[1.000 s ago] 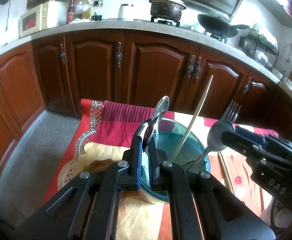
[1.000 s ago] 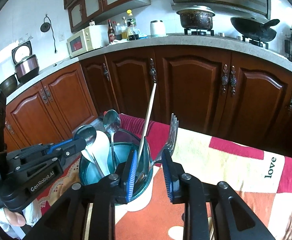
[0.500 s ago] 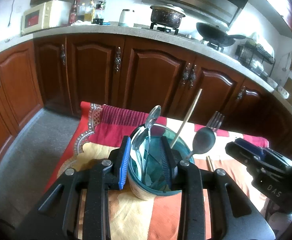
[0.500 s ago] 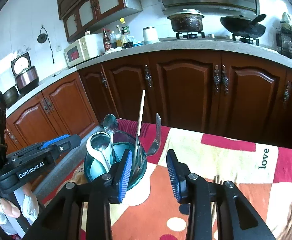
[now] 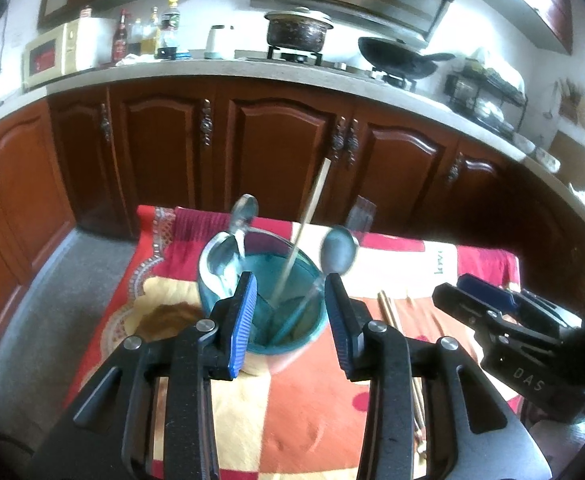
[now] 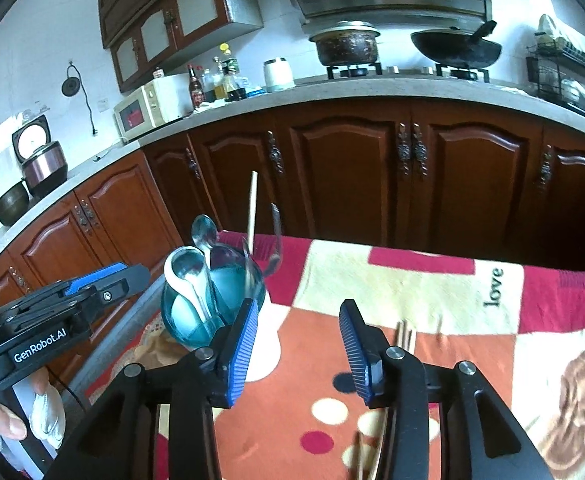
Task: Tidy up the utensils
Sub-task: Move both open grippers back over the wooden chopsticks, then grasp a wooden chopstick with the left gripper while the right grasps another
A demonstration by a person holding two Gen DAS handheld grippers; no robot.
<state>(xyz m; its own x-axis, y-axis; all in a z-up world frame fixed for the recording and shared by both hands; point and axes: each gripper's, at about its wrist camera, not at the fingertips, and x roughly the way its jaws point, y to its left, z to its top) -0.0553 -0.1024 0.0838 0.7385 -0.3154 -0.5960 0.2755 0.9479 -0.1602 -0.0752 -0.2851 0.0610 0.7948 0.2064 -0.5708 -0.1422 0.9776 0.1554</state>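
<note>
Spoons, fork and one chopstick stand in the teal cup, centre frame; apparently two chopsticks remain on the counter; both jaws opening, empty.

The lower stems of the metal spoons sink behind the wall of the teal glass cup, and how they rest at its bottom cannot be made out. Seen from the right wrist, the grey metal fork is smeared by motion, so its tines cannot be counted. The brown wooden chopsticks lying on the patterned red and orange cloth are blurred and partly covered by the near black finger of the right gripper. Bottle labels on the far counter are too small to read.
</note>
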